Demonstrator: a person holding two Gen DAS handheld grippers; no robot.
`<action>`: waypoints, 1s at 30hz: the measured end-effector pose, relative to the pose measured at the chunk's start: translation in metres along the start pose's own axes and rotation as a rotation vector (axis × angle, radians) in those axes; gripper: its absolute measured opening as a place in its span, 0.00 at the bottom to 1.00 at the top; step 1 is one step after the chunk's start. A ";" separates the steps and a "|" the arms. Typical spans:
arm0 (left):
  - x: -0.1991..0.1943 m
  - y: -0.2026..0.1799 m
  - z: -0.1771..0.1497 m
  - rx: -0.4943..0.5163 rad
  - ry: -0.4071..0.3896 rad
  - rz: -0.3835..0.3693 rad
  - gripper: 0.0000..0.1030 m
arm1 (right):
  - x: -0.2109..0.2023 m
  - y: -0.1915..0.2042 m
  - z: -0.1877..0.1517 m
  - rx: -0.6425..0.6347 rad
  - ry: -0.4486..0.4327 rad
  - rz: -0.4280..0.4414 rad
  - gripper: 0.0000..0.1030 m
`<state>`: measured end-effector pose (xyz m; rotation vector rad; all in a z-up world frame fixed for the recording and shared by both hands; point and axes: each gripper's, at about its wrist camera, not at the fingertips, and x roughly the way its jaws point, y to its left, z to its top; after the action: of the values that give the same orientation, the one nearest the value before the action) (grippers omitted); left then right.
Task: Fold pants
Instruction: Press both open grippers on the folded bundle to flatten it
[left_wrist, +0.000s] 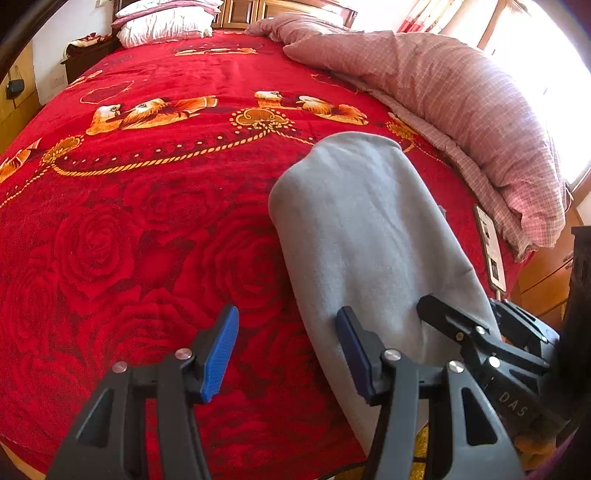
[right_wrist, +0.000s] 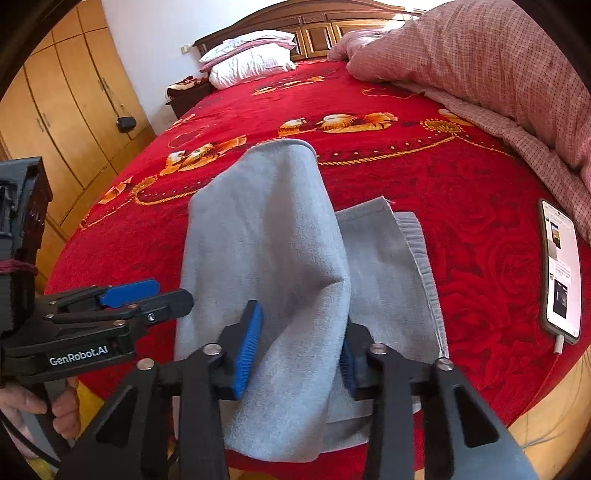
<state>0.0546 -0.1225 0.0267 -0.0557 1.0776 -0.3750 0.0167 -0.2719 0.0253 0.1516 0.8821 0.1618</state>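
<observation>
Seen mid-fold on the red blanket (left_wrist: 147, 229): grey pants (right_wrist: 266, 236) near the foot of the bed, one layer lying flat, another raised and draped over it. Judged roughly halfway, with the lifted part yet to be laid down and smoothed. Left gripper (left_wrist: 286, 350) spread wide, pinching nothing, right pad resting against the cloth's edge. Right gripper (right_wrist: 299, 350) spread too, fabric bunched between its pads but not clamped. Phone (right_wrist: 561, 273) lying well apart, beside the pink quilt (left_wrist: 461, 103).

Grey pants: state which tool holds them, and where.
The right tool straddles a raised fold at the near end of the grey pants; a firm clamp cannot be told. The left tool holds nothing.
</observation>
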 end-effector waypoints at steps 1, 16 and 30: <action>0.000 0.001 0.000 -0.001 0.001 0.000 0.56 | -0.001 0.001 0.000 -0.004 -0.005 0.000 0.33; -0.023 -0.020 0.000 0.040 -0.036 -0.023 0.56 | -0.050 -0.020 0.004 0.019 -0.141 -0.006 0.16; 0.002 -0.056 0.002 0.090 -0.001 -0.070 0.56 | -0.024 -0.062 -0.014 0.102 -0.078 -0.059 0.17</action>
<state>0.0418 -0.1761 0.0391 -0.0136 1.0588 -0.4865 -0.0042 -0.3368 0.0224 0.2254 0.8164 0.0556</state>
